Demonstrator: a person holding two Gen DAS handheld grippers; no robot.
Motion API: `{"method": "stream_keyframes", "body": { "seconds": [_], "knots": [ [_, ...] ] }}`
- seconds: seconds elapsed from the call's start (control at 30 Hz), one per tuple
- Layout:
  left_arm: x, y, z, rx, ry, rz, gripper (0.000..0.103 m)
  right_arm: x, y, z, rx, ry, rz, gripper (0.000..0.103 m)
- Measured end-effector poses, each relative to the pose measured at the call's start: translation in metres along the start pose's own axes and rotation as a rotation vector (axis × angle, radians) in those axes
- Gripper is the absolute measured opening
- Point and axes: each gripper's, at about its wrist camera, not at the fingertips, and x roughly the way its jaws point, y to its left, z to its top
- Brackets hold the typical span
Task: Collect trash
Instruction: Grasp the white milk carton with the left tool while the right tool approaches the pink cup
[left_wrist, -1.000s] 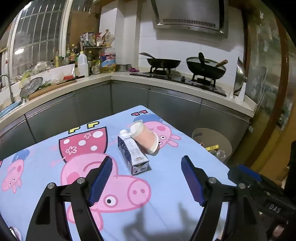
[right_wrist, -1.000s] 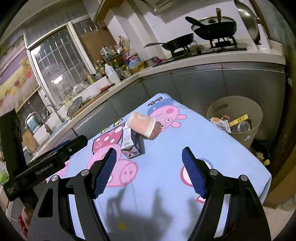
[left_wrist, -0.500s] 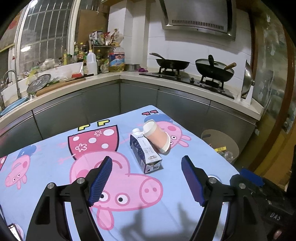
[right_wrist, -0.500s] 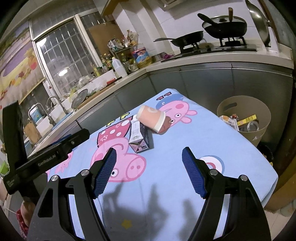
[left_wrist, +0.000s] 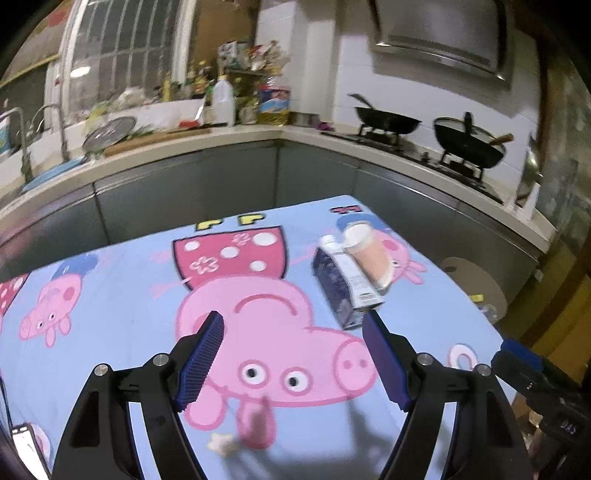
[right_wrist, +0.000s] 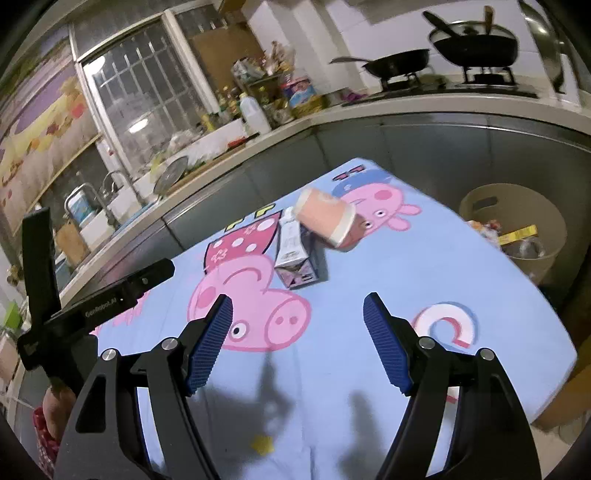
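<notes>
A small dark-blue and white drink carton (left_wrist: 345, 282) lies on the Peppa Pig tablecloth (left_wrist: 129, 317); it also shows in the right wrist view (right_wrist: 293, 258). A pink paper cup (left_wrist: 371, 254) lies on its side against the carton, also in the right wrist view (right_wrist: 325, 218). A small crumpled white scrap (left_wrist: 221, 441) lies on the cloth near the left gripper. My left gripper (left_wrist: 293, 354) is open and empty, short of the carton. My right gripper (right_wrist: 299, 339) is open and empty, also short of the carton. A beige trash bin (right_wrist: 517, 221) with rubbish stands on the floor beyond the table's right edge.
A kitchen counter (left_wrist: 184, 144) with bottles and a sink wraps behind the table. Two black woks (left_wrist: 465, 144) sit on the stove. The left gripper's body (right_wrist: 92, 302) shows at the left of the right wrist view. The table's right edge drops off by the bin (left_wrist: 476, 284).
Both grippers have pulled back and turned left, so carton and cup sit farther right and farther off. A white scrap has come into the left wrist view. Both grippers stayed open.
</notes>
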Motion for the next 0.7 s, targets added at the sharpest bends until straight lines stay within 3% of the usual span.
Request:
{"method": "stream_keyframes", "body": {
  "seconds": [0.2, 0.3, 0.37, 0.53, 0.7],
  "knots": [
    [0.015, 0.019, 0.000, -0.060, 0.043, 0.004, 0.077, 0.045, -0.003, 0.015, -0.033, 0.058, 0.017, 0.071],
    [0.031, 0.012, 0.006, -0.073, 0.073, -0.026, 0.088, 0.056, -0.015, 0.034, -0.042, 0.005, -0.026, 0.071],
    [0.049, -0.001, 0.014, -0.070, 0.093, -0.070, 0.092, 0.068, -0.029, 0.048, -0.032, 0.020, -0.044, 0.071],
    [0.102, -0.039, 0.027, -0.013, 0.152, -0.096, 0.096, 0.106, -0.079, 0.071, 0.169, 0.075, 0.072, 0.067],
    [0.143, -0.068, 0.031, 0.036, 0.178, -0.074, 0.095, 0.145, -0.122, 0.084, 0.340, 0.091, 0.123, 0.061]
  ]
}}
